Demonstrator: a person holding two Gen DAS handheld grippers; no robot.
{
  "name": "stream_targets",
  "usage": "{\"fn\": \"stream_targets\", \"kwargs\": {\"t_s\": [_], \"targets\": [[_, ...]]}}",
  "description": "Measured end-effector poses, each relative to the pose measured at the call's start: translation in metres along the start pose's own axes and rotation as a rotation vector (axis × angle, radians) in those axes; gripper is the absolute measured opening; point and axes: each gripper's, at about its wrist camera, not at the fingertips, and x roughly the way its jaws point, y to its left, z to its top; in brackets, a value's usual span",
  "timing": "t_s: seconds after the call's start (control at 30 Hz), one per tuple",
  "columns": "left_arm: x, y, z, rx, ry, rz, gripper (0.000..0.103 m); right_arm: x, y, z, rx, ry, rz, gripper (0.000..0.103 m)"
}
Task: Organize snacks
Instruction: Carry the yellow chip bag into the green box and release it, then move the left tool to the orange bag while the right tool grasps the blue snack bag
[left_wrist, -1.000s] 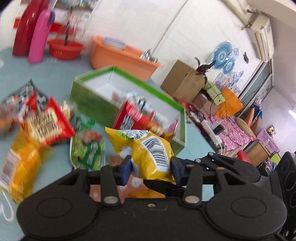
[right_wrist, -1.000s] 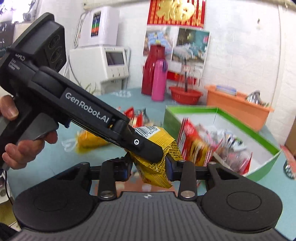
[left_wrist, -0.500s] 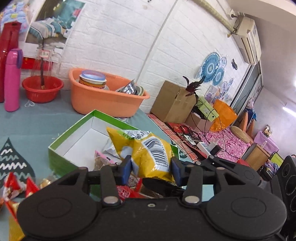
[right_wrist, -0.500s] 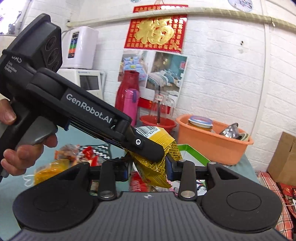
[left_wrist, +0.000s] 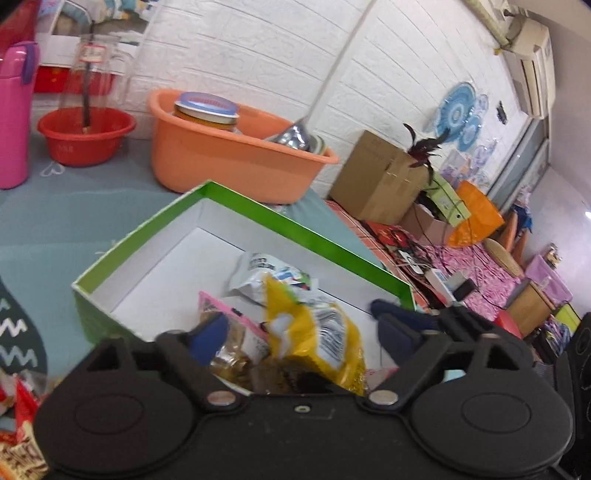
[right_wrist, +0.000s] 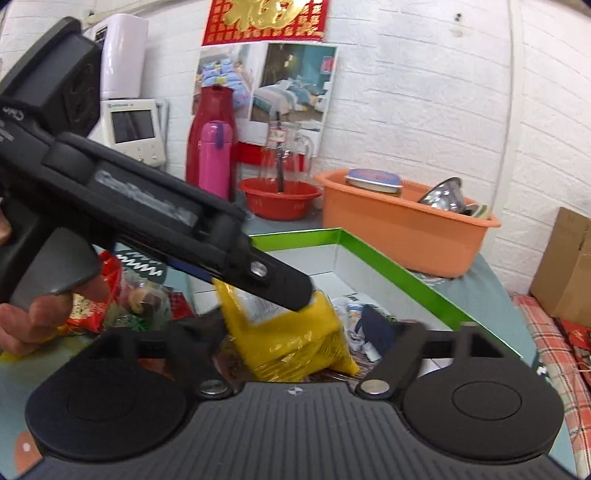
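Observation:
A yellow snack bag (left_wrist: 314, 336) hangs loose between the spread fingers of my left gripper (left_wrist: 303, 332), over the green box (left_wrist: 280, 218). It also shows in the right wrist view (right_wrist: 291, 336), between the spread fingers of my right gripper (right_wrist: 295, 332). Both grippers are open and neither pinches the bag. The box holds a white packet (left_wrist: 266, 273) and a pink packet (left_wrist: 229, 328). The left gripper body (right_wrist: 147, 206) crosses the right wrist view above the bag.
An orange tub (left_wrist: 229, 155) with a tin and a metal bowl stands behind the box. A red basin (left_wrist: 85, 136) and a pink flask (left_wrist: 14, 114) stand at the back left. Loose snack packets (right_wrist: 122, 291) lie on the table left of the box.
Both grippers opened and let go of the yellow bag, which now drops into the green box. Both grippers came lower and closer over the box.

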Motion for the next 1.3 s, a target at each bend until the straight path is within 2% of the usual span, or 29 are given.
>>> {"fn": "stream_targets", "kwargs": {"t_s": [0.13,0.27,0.47,0.63,0.9,1.0,1.2,1.3], "targets": [[-0.025,-0.003,-0.003,-0.008,-0.008,0.044,0.103,-0.02,0.001,0.002,-0.005,-0.034,0.017,0.103],[-0.057,-0.012,-0.011,-0.005,-0.028,0.043,0.103,-0.052,0.005,0.008,0.011,-0.09,0.029,0.103],[-0.098,-0.021,-0.041,-0.037,-0.036,0.087,0.103,-0.101,0.012,-0.001,0.071,-0.125,0.063,0.103],[-0.122,-0.02,-0.082,-0.09,-0.026,0.092,0.103,-0.123,0.021,-0.026,0.106,-0.087,0.075,0.103],[-0.128,-0.018,-0.141,-0.152,0.055,0.059,0.103,-0.129,0.023,-0.073,0.217,0.064,0.053,0.103],[-0.125,-0.018,-0.15,-0.171,0.071,0.037,0.103,-0.12,0.023,-0.081,0.244,0.121,0.017,0.103],[-0.121,-0.027,-0.15,-0.129,0.07,0.026,0.103,-0.09,0.021,-0.081,0.297,0.207,-0.038,0.103],[-0.124,-0.029,-0.155,-0.109,0.07,0.031,0.103,-0.077,0.024,-0.075,0.297,0.207,-0.027,0.103]]}}
